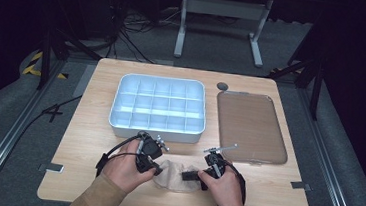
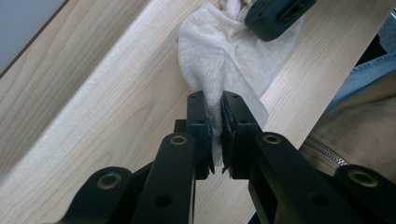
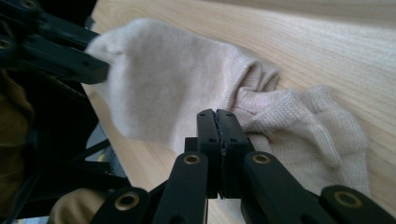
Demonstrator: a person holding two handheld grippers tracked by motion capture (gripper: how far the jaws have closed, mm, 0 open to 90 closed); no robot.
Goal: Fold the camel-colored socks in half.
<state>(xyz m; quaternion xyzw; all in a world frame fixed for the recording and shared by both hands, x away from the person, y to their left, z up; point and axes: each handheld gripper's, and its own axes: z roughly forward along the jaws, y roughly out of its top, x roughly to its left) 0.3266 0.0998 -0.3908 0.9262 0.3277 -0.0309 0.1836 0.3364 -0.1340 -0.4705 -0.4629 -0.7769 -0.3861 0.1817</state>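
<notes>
A beige sock [image 1: 174, 175] lies on the wooden surface [image 1: 82, 144] near its front edge, before the white divided tray [image 1: 157, 127]. The left tongs [image 2: 214, 122] clamp one end; the right tongs [image 3: 217, 128] seemingly pinch the other end.

The sock [image 1: 174, 175] is pale beige, almost cream, with a fine knitted rib showing in the right gripper view [image 3: 289, 126]. Both the left gripper [image 1: 156, 170] and the right gripper [image 1: 190, 175] are matte black, with small brass-coloured rivets on their arms. The desk [image 1: 88, 125] is light wood with a soft straight grain. The divided organiser tray [image 1: 120, 105] at the far centre is white with a faint blue cast. To its right lies a translucent smoky brown lid [image 1: 251, 126]. The person's sleeves [image 1: 97, 198] are tan. The floor is dark grey carpet.
</notes>
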